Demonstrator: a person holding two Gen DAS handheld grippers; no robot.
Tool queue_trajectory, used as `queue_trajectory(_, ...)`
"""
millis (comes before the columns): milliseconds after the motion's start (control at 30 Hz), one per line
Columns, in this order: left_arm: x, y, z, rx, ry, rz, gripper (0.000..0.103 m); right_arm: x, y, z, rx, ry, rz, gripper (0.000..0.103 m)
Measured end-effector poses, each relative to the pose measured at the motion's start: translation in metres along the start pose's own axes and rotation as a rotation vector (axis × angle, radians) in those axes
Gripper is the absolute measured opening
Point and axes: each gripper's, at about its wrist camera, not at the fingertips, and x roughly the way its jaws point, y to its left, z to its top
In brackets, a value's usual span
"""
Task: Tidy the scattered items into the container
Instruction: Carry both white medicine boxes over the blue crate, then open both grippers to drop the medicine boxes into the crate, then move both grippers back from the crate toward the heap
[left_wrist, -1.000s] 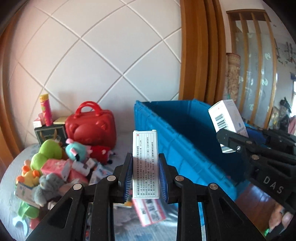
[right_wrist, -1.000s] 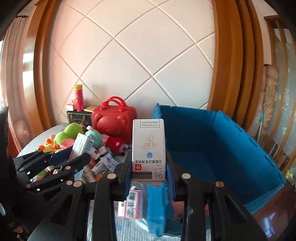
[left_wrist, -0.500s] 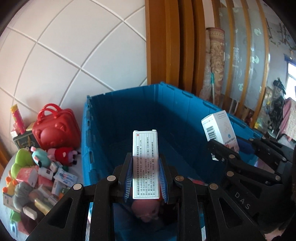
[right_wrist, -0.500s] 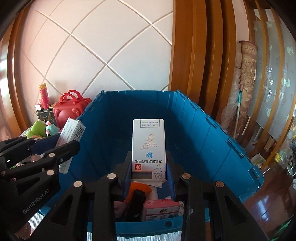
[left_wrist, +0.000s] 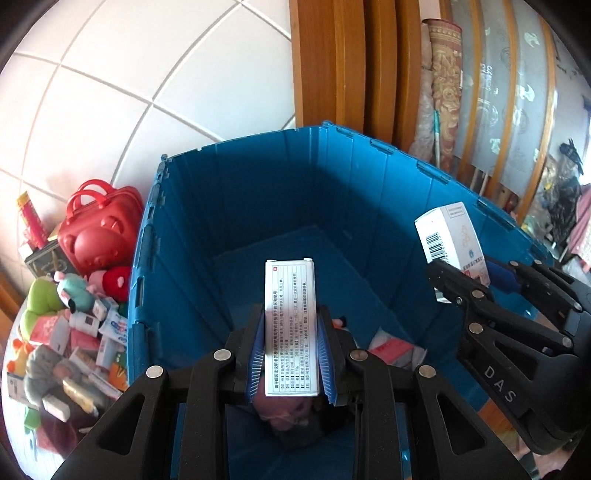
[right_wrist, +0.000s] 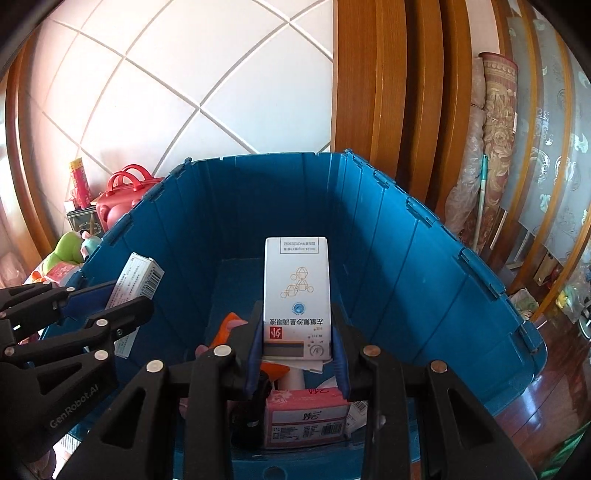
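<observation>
A big blue crate (left_wrist: 332, 192) (right_wrist: 424, 258) stands open below both grippers. My left gripper (left_wrist: 291, 354) is shut on a narrow white box with printed text (left_wrist: 291, 325), held upright above the crate's inside. My right gripper (right_wrist: 297, 350) is shut on a wider white medicine box (right_wrist: 297, 288), also upright over the crate. Each gripper shows in the other's view, the right (left_wrist: 476, 280) and the left (right_wrist: 110, 299), side by side. On the crate floor lie a pink box (right_wrist: 306, 417), an orange item (right_wrist: 232, 325) and other small things.
Left of the crate, a heap of scattered items (left_wrist: 66, 332) covers the table: plush toys, small boxes, a red bear-shaped case (left_wrist: 98, 236), a tall red-yellow tube (left_wrist: 31, 218). A white tiled wall and wooden frames rise behind. A rolled rug (right_wrist: 495, 155) leans at right.
Both grippers swung right from the heap to above the crate and tilted downward, each keeping its box. The crate's inside now fills both views.
</observation>
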Motion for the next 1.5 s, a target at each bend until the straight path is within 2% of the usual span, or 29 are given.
queue_trajectory(233, 0.002, -0.002, 0.000, 0.002, 0.001, 0.007, 0.028, -0.004, -0.009, -0.001, 0.000, 0.002, 0.002, 0.031)
queue_trajectory(300, 0.002, -0.003, 0.000, 0.003, -0.003, 0.009, 0.044, -0.004, -0.010, -0.002, 0.000, 0.002, 0.002, 0.031)
queue_trajectory(367, 0.000, -0.004, -0.001, 0.005, -0.013, 0.022, 0.055, -0.005, -0.012, -0.002, 0.002, 0.001, -0.002, 0.031)
queue_trajectory(533, -0.002, -0.002, -0.002, 0.007, -0.019, 0.029, 0.062, -0.006, -0.015, -0.002, 0.010, 0.001, -0.009, 0.033)
queue_trajectory(567, -0.002, -0.001, -0.003, 0.005, -0.020, 0.031, 0.066, -0.006, -0.016, -0.001, 0.015, -0.001, -0.011, 0.044)
queue_trajectory(600, -0.003, 0.000, -0.003, 0.002, -0.022, 0.034, 0.068, -0.006, -0.017, -0.001, 0.017, -0.004, -0.015, 0.059)
queue_trajectory(633, -0.004, 0.001, -0.004, 0.001, -0.024, 0.036, 0.069, -0.007, -0.017, -0.001, 0.017, -0.007, -0.020, 0.065)
queue_trajectory(667, -0.005, 0.003, -0.005, -0.001, -0.025, 0.038, 0.070, -0.008, -0.017, -0.001, 0.016, -0.011, -0.022, 0.068)
queue_trajectory(767, -0.009, 0.007, -0.006, -0.008, -0.033, 0.044, 0.076, -0.009, -0.016, -0.001, 0.015, -0.012, -0.022, 0.068)
queue_trajectory(833, -0.013, 0.010, -0.007, -0.010, -0.046, 0.047, 0.081, -0.009, -0.015, -0.001, 0.020, -0.013, -0.025, 0.074)
queue_trajectory(900, -0.017, 0.014, -0.008, -0.007, -0.060, 0.051, 0.081, -0.009, -0.015, 0.000, 0.025, -0.016, -0.033, 0.088)
queue_trajectory(933, -0.020, 0.016, -0.008, -0.006, -0.067, 0.051, 0.082, -0.010, -0.015, 0.000, 0.028, -0.019, -0.040, 0.092)
queue_trajectory(967, -0.023, 0.019, -0.008, -0.007, -0.075, 0.051, 0.083, -0.010, -0.015, 0.000, 0.032, -0.021, -0.048, 0.101)
queue_trajectory(1000, -0.025, 0.022, -0.009, -0.010, -0.084, 0.053, 0.085, -0.011, -0.015, 0.001, 0.039, -0.025, -0.055, 0.103)
queue_trajectory(1233, -0.041, 0.054, -0.017, -0.055, -0.113, 0.102, 0.089, -0.019, -0.006, 0.006, 0.055, -0.059, -0.044, 0.103)
queue_trajectory(1500, -0.053, 0.137, -0.045, -0.174, -0.092, 0.196, 0.090, -0.029, 0.053, 0.018, 0.004, -0.113, 0.018, 0.103)
